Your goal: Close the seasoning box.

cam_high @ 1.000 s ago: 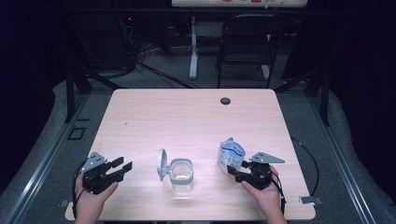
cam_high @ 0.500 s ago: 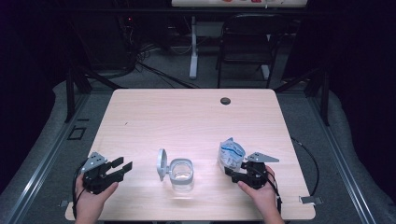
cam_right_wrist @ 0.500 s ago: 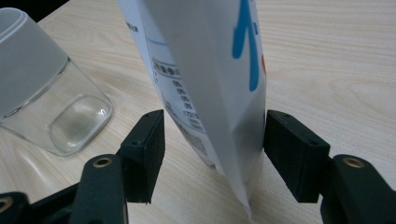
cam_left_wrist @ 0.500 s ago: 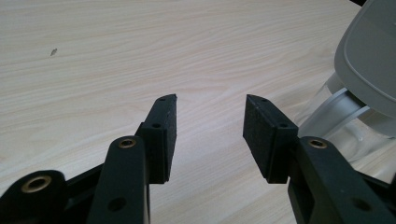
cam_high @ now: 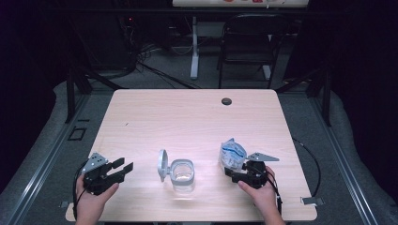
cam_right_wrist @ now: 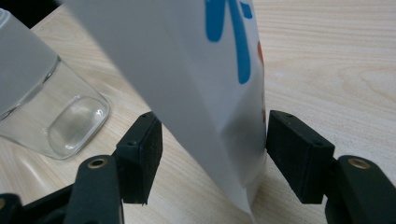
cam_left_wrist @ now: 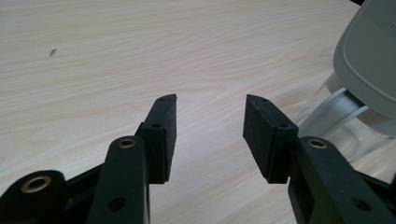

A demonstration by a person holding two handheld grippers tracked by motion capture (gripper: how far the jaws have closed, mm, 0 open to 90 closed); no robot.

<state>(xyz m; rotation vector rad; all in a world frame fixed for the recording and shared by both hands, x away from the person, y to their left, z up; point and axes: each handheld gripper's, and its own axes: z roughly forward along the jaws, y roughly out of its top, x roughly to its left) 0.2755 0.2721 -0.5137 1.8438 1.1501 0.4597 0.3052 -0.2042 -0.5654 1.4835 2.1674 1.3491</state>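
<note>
A white pouch (cam_high: 232,153) with blue print stands upright on the table's right front. My right gripper (cam_high: 233,170) reaches around its base. In the right gripper view the pouch (cam_right_wrist: 196,56) sits between the jaws of that gripper (cam_right_wrist: 212,116), which have just been opening. A gap shows at the left pad (cam_right_wrist: 140,154), while the right pad lies close against the pouch. A clear glass container (cam_high: 182,174) stands at centre front, its grey hinged lid (cam_high: 162,164) flipped up. At the left front, my left gripper (cam_high: 123,167) is open and holds nothing. It points toward the lid (cam_left_wrist: 369,56).
The pale wooden table (cam_high: 187,117) has a dark round hole (cam_high: 226,101) near its far edge. A black chair (cam_high: 248,42) and cables sit on the floor beyond. In the right gripper view the glass container (cam_right_wrist: 42,107) is just left of the jaws.
The right hand has shifted very slightly by the pouch, which stands where it was. The left hand and the container have not moved.
</note>
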